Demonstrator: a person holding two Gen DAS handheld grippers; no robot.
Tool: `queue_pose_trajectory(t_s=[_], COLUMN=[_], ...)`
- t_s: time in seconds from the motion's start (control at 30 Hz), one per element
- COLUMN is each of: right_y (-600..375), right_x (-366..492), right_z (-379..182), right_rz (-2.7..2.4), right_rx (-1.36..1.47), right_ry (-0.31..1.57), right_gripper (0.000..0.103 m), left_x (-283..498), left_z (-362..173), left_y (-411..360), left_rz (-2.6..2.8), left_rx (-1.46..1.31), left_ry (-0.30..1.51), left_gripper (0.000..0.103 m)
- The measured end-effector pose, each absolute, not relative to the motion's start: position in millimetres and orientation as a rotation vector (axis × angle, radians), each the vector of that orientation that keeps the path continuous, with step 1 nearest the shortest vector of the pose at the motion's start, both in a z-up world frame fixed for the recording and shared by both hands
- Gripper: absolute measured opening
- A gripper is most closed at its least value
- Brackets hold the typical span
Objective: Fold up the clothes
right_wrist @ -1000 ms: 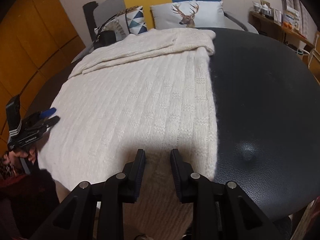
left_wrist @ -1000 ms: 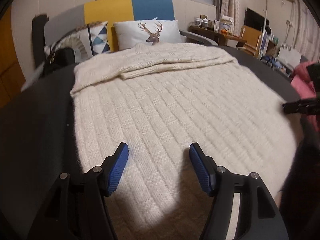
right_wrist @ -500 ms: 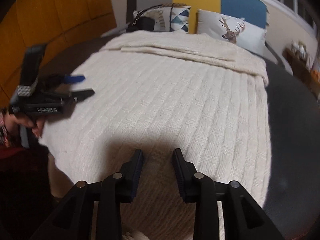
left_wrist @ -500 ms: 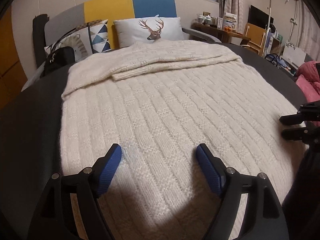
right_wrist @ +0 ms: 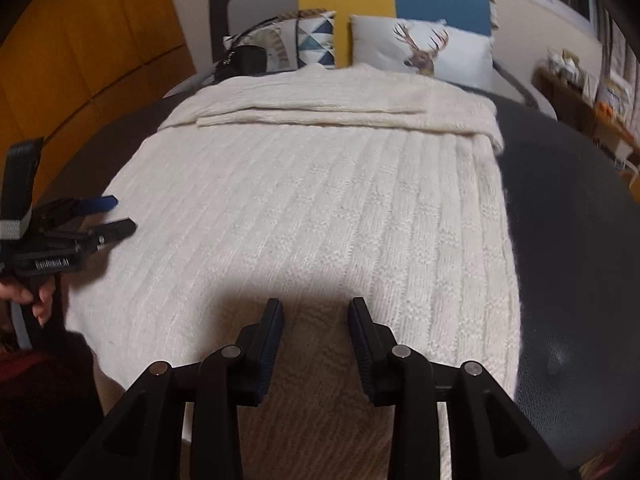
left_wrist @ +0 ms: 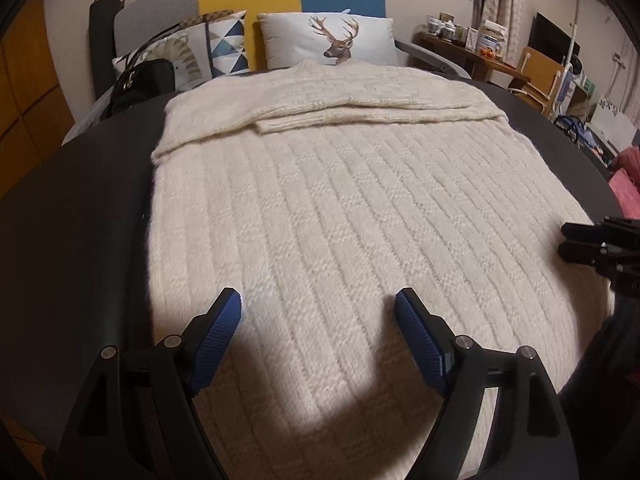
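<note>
A cream knit sweater [left_wrist: 340,208] lies flat on the dark round table [left_wrist: 72,248], with its sleeves folded across the far end [right_wrist: 312,110]. My left gripper [left_wrist: 318,304] is open wide, its blue pads [left_wrist: 218,332] hovering over the sweater's near left part with nothing between them. It also shows in the right wrist view as the left gripper [right_wrist: 118,216], at the sweater's left edge. My right gripper [right_wrist: 316,310] hangs over the near hem, jaws partly apart and empty. In the left wrist view the right gripper [left_wrist: 576,242] sits at the sweater's right edge.
Behind the table stands a sofa with a deer cushion [left_wrist: 332,42], a patterned cushion [left_wrist: 224,46] and a black bag [left_wrist: 140,80]. A cluttered side table [left_wrist: 476,54] is at the back right. Pink cloth [left_wrist: 628,184] lies at the right. A hand [right_wrist: 36,300] holds the left gripper.
My left gripper's jaws have spread wider and it has drifted over the sweater. The right gripper has shifted left, from the sweater's right edge toward the middle of the hem.
</note>
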State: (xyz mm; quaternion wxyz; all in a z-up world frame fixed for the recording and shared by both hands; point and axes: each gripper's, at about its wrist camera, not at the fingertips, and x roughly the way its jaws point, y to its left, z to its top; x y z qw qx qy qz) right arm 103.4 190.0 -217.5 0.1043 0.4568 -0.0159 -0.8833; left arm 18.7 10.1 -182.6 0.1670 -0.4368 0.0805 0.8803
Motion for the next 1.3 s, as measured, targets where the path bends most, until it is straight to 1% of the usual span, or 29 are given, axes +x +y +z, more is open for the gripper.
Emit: queue_pose_trajectory(t_s=[0.5,0.7,0.73,0.87,0.93,1.07,1.2,1.27,1.3], right_y=[191.6,197.0,194.2,166.9,149.9,94.6,21.1,-13.4,-25.0], right_x=[124.4,116.6,114.1,100.5,89.2,48.5,-6.5,-35.9,-46.8], right_z=[-214.0,-205.6,-206.3,-201.9,-197.5,-181.0,-168.7,-167.6,-167.9], right_rz=[-2.597,-2.586,-2.581,-2.539,-2.511,-2.415,-2.302,-2.289,-2.283], right_rx=[1.375,1.363,1.369,1.323,1.297,1.211,1.134,1.121,1.111], right_ry=[-0.035,-0.178,-0.171,-0.073,-0.019,0.079,0.143,0.214,0.247], right_gripper=[0.038,0.038,0.038,0.038,0.038,0.038,0.030,0.023,0.022], left_x=[24.7,40.9,44.7,59.9,63.1,68.4,69.7,64.0,60.8], left_z=[-180.7,-179.6,-178.6,-178.2,-184.3,-179.2,-164.0,-159.7,-159.7], left_y=[3.8,-25.5,-31.9,-54.6,-63.9,-74.6,-74.1,-68.2,-65.2], left_rz=[2.495,2.492,2.492,2.502,2.480,2.489,2.531,2.540,2.537], left_rx=[-1.278,-1.307,-1.308,-1.316,-1.346,-1.312,-1.174,-1.121,-1.104], left_ry=[0.233,0.192,0.183,0.144,0.098,-0.002,-0.016,0.015,0.021], left_gripper=[0.083,0.083,0.083,0.083,0.083,0.083,0.083,0.083,0.083])
